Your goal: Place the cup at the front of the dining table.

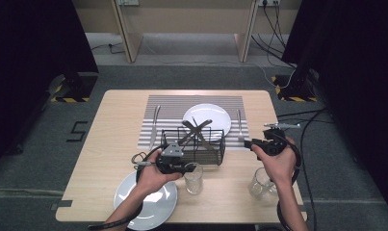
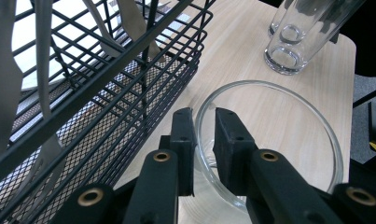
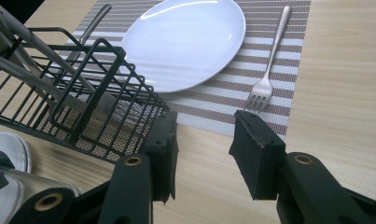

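My left gripper (image 2: 204, 119) pinches the near glass's (image 2: 269, 140) rim beside the wire cutlery basket (image 2: 106, 93), my right gripper (image 3: 202, 130) gapes empty short of the fork (image 3: 269, 65); plate (image 3: 185, 39), fork set, glass placement pending.

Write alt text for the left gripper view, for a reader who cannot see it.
The left gripper's black jaws pinch the rim of a clear drinking glass on a pale wooden table. A black wire basket holding cutlery stands to its left, another clear glass beyond.
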{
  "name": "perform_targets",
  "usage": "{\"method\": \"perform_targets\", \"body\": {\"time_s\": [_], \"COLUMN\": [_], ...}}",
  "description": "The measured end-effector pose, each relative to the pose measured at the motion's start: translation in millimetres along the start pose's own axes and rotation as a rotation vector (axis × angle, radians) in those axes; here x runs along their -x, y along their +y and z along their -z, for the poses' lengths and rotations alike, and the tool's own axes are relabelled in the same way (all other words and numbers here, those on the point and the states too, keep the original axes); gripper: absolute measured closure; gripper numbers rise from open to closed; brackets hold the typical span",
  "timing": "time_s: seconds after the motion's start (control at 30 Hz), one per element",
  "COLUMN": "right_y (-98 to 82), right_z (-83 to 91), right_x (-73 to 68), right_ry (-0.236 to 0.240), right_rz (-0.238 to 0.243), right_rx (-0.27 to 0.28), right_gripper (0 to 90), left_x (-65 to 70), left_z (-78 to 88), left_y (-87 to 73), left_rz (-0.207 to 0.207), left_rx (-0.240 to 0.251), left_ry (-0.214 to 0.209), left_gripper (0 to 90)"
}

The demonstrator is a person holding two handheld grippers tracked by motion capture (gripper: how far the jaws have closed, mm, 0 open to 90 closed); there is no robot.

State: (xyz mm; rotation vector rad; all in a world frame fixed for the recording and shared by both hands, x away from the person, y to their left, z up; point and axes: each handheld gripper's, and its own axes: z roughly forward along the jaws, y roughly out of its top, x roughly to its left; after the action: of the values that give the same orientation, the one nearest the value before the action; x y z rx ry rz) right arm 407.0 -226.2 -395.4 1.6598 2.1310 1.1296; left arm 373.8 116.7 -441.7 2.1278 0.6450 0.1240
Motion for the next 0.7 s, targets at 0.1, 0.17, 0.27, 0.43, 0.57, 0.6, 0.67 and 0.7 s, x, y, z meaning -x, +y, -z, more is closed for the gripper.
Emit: {"method": "perform_targets", "body": {"time_s": [0.1, 0.17, 0.27, 0.43, 0.57, 0.6, 0.67, 0.7], "right_y": [0.0, -0.1, -0.2, -0.3, -0.3, -0.3, -0.4, -0.4], "right_z": [0.0, -0.1, -0.2, 0.0, 0.1, 0.2, 0.1, 0.0], "right_x": [0.1, 0.2, 0.2, -0.2, 0.2, 0.1, 0.2, 0.3], "right_ry": [0.0, -0.001, -0.001, 0.001, 0.002, 0.002, 0.002, 0.002], "right_rz": [-0.002, -0.004, -0.005, -0.004, -0.005, -0.008, -0.009, -0.01], "right_rx": [0.001, -0.001, 0.0, 0.001, 0.003, 0.002, 0.002, 0.001], "right_gripper": [59.9, 59.9, 59.9, 59.9, 59.9, 59.8, 59.9, 59.9], "left_x": [0.6, 1.4, 3.0, 6.4, 7.9, 8.2, 8.4, 8.3], "left_z": [1.1, 2.4, 5.2, 10.6, 14.6, 15.4, 17.0, 17.8], "left_y": [-1.3, -2.0, -1.7, 0.7, 2.2, 2.4, 2.5, 2.5], "left_rz": [-0.002, -0.002, -0.001, -0.01, -0.013, -0.012, -0.007, -0.008], "left_rx": [0.009, 0.015, 0.029, 0.039, 0.047, 0.049, 0.054, 0.052], "left_ry": [0.002, 0.003, -0.002, -0.005, -0.011, -0.012, -0.014, -0.015], "left_gripper": [78.2, 78.2, 78.3, 78.4, 78.4, 78.4, 78.4, 78.4]}}
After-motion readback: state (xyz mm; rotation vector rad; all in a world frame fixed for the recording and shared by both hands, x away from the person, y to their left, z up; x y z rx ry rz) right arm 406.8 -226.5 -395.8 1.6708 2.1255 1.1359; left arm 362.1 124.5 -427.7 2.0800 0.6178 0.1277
